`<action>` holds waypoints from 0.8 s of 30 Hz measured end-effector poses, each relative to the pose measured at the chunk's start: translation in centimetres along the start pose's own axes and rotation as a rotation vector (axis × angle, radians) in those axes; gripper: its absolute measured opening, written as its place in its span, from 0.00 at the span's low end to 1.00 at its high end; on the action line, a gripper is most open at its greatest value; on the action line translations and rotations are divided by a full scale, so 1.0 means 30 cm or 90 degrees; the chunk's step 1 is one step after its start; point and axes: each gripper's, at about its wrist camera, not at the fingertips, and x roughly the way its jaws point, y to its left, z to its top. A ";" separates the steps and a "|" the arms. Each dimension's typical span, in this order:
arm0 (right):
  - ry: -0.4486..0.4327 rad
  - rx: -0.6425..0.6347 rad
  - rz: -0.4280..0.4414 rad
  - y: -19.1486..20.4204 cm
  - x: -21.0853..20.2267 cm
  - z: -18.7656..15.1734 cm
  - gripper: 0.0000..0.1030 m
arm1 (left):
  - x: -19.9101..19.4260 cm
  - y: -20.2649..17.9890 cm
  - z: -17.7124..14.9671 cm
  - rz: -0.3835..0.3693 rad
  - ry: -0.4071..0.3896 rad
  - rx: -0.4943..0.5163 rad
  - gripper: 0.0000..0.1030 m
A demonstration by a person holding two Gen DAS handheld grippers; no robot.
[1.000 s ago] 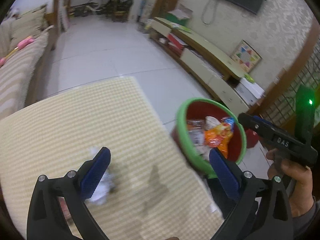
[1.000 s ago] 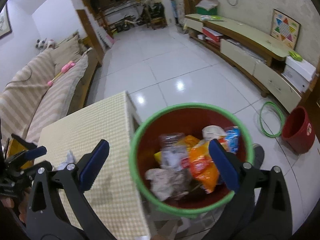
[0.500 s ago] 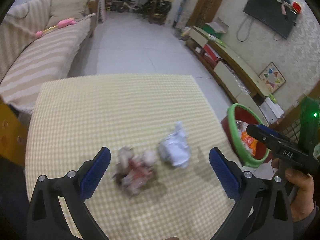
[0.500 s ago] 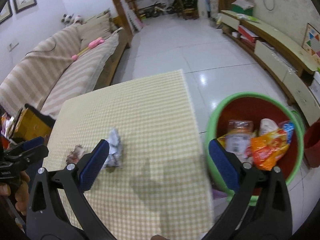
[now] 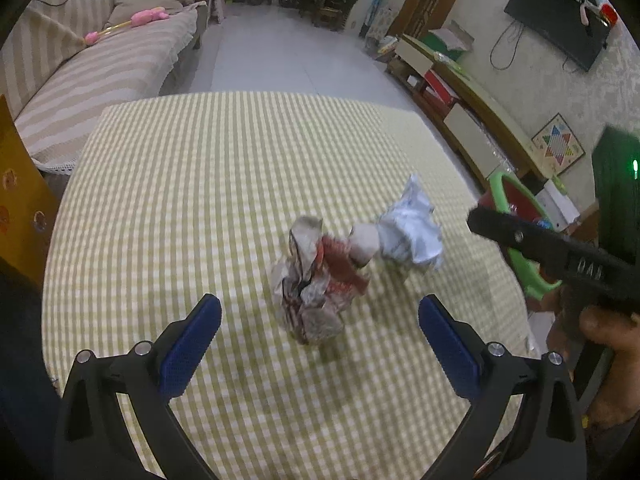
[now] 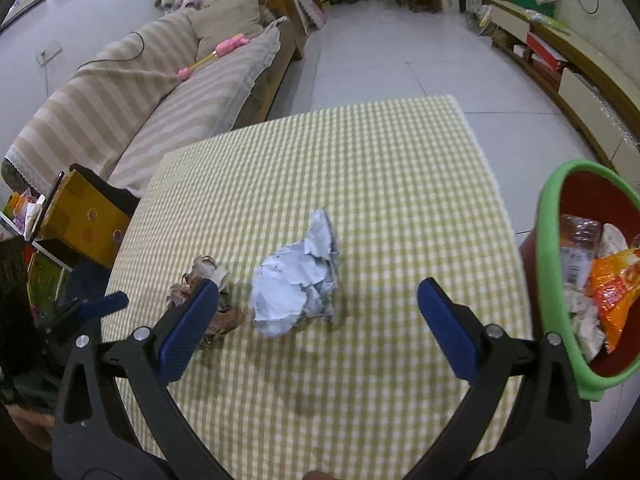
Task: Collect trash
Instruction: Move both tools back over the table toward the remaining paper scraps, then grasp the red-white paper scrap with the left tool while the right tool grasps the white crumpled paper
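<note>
Left wrist view: the left gripper hangs over the checked table with its blue fingers wide apart and empty. Just ahead of them lies a brown-and-red wad, touching or nearly touching a white paper wad to its right. The right gripper, held in a hand, shows at the right edge, and behind it the green-rimmed bin. Right wrist view: the right gripper also has its fingers spread, holding nothing. The paper wad lies between them, slightly ahead; the brown wad is partly hidden by the left finger. The bin, holding wrappers, stands off the table's right edge, apparently on the floor.
</note>
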 end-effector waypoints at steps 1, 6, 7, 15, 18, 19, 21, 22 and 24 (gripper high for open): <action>0.006 -0.004 0.001 0.007 0.018 0.002 0.95 | 0.009 0.002 -0.006 -0.001 0.001 0.002 0.92; 0.029 -0.011 -0.005 0.028 0.086 0.006 0.95 | 0.059 0.013 -0.023 0.006 0.004 0.013 0.92; 0.033 -0.012 -0.006 0.031 0.102 0.008 0.95 | 0.065 0.016 -0.027 0.008 0.003 0.016 0.92; 0.052 -0.025 -0.015 0.042 0.170 0.013 0.95 | 0.122 0.014 -0.031 0.024 -0.007 0.030 0.91; 0.056 -0.029 -0.017 0.048 0.190 0.012 0.95 | 0.143 0.015 -0.026 0.033 -0.006 0.034 0.91; 0.056 -0.031 -0.019 0.050 0.195 0.011 0.95 | 0.149 0.010 -0.028 0.036 -0.006 0.036 0.90; 0.057 -0.036 -0.022 0.055 0.203 0.011 0.92 | 0.164 0.005 -0.019 0.044 -0.003 0.042 0.85; 0.059 -0.038 -0.022 0.056 0.206 0.011 0.88 | 0.169 0.003 -0.016 0.046 -0.003 0.044 0.83; 0.066 -0.043 -0.023 0.061 0.220 0.005 0.81 | 0.180 -0.003 -0.015 0.047 0.000 0.047 0.79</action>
